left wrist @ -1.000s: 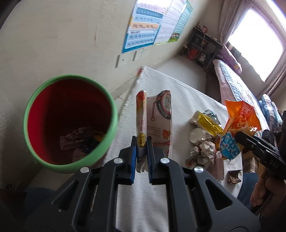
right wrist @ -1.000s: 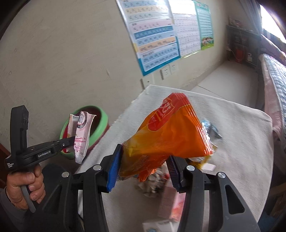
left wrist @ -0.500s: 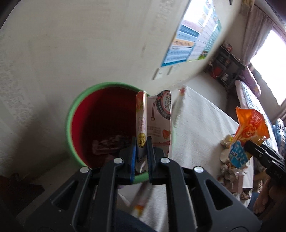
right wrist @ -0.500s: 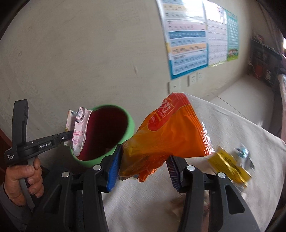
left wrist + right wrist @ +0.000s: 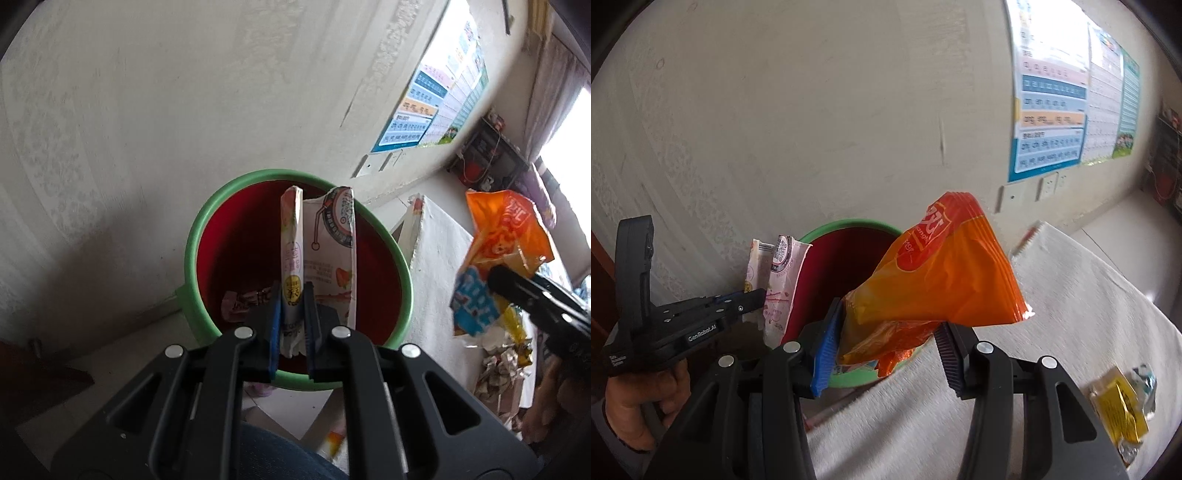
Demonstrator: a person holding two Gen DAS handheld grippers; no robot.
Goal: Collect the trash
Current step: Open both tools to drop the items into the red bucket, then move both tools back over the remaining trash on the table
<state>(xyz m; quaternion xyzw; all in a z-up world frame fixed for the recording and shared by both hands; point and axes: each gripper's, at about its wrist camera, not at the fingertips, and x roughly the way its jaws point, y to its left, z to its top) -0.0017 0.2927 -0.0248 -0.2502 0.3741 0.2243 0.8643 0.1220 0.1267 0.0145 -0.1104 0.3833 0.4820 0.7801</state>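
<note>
My left gripper (image 5: 291, 325) is shut on a white and pink wrapper (image 5: 317, 258) and holds it upright right over the open mouth of the green-rimmed red bin (image 5: 199, 236). The bin holds some wrappers at its bottom. In the right wrist view the left gripper (image 5: 757, 295) holds the same wrapper (image 5: 779, 284) at the bin's (image 5: 849, 225) left rim. My right gripper (image 5: 886, 354) is shut on an orange snack bag (image 5: 942, 273), held above the bin's near rim beside the table. The bag also shows in the left wrist view (image 5: 506, 236).
A table with a white cloth (image 5: 1071, 295) stands right of the bin. A yellow wrapper (image 5: 1119, 410) lies on it, and several crumpled scraps (image 5: 498, 365) lie farther along. The wall with posters (image 5: 1052, 99) is close behind the bin.
Both grippers have swung left from over the table towards the bin. The white and pink wrapper now hangs over the bin's mouth, and the orange bag has come to the bin's near rim.
</note>
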